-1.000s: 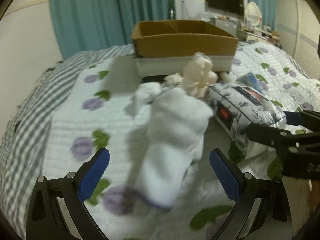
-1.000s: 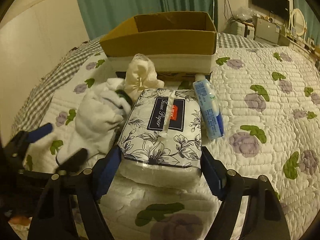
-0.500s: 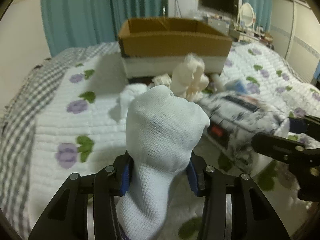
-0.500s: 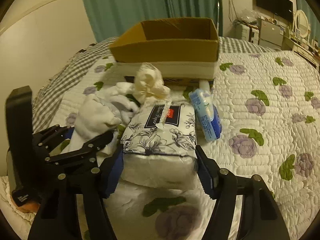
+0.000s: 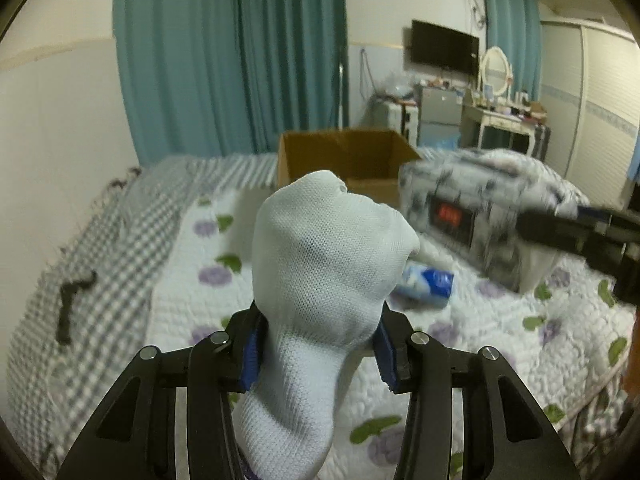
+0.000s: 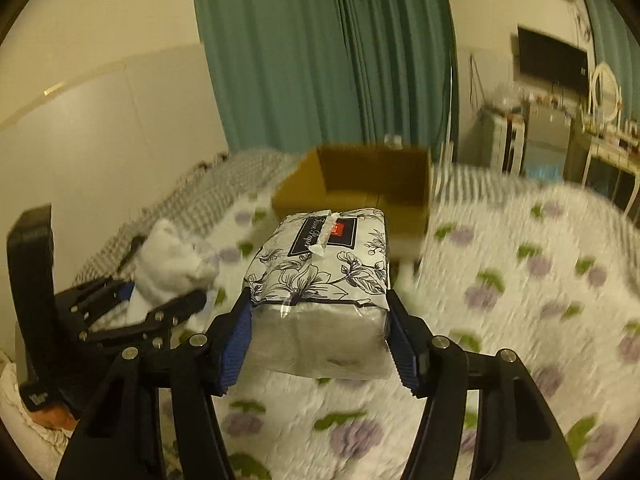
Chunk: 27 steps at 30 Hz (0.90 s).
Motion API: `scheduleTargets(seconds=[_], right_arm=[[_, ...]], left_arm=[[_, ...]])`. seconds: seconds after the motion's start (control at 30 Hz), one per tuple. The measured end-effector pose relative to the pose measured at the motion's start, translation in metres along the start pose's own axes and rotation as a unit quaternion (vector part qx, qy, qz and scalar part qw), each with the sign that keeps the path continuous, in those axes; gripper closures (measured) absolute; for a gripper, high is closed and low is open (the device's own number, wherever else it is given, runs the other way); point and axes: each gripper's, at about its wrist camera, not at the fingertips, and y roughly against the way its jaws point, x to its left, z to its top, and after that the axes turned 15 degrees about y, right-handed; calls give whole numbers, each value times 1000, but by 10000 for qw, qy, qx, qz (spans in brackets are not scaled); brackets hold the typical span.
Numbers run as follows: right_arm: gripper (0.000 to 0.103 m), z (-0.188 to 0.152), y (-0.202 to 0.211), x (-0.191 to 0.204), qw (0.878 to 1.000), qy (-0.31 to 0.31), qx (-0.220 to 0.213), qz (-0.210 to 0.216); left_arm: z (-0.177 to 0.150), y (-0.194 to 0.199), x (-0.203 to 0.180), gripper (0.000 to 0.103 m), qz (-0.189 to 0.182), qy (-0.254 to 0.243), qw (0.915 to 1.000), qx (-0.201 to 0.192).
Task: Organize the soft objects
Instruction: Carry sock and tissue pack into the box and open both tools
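Flower-print quilted bed (image 5: 460,344) with cardboard box (image 5: 348,160), blue packet (image 5: 428,284), black strap (image 5: 70,304).

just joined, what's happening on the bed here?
A person is tidying soft items with two handheld grippers. The left gripper is clamped on a white sock. The right gripper has a tissue pack between its pads, with the jaws closing on it. Both items are off the quilt, with an open cardboard box ahead. A blue packet lies on the quilt.

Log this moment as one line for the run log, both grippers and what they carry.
left gripper: shut on white sock | right gripper: closing on tissue pack | both off quilt | cardboard box: ahead, open
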Motion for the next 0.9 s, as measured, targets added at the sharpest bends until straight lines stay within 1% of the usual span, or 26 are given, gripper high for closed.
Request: scheduleTargets(seconds=[0.13,0.27,0.3,0.4,0.47,0.53,0.6,0.7,0.77,0.8,0.87,0.9], right_arm=[[42,33,9,-18,9994,176,-284,-97],[42,64,-2,-43,9984,281,-453,-186],[42,70,-5,-48,9982,285,-493,-202],[42,93,-27,-65,9975,333,-554,-289],[42,107,-50,-78,9976,316,-543,-301],[42,117,-77,-93,9979,240,-516,-301],[42,123,-105,-105,9985,136,-459,-271],[42,122,-148,-121,9993,-23,-314,-188],[42,119,-171,-128,9996,-110,-217,-135],[42,117,-181,-131,9997,-137,-185,-117],[41,112,-198,-138,9996,-205,-168,-116],[41,109,-204,-140,9996,-215,-160,-112]], left_arm=[[21,0,-5,58,-41,80,9999,-95],[48,-11,-18,58,-102,19,9998,-179],[59,-19,-22,58,-147,3,9997,-191],[86,-43,-30,58,-170,11,9996,-209],[101,-58,-38,58,-150,-46,9997,-207],[116,-81,-44,58,-132,-122,9997,-191],[129,-108,-45,58,-165,-110,9997,-110],[140,-148,-42,58,-163,2,9998,88],[140,-169,-40,57,-152,32,9997,169],[139,-181,-38,56,-178,19,9997,163],[135,-193,-36,55,-203,-39,9997,128],[134,-199,-36,46,-187,-81,9997,138]])
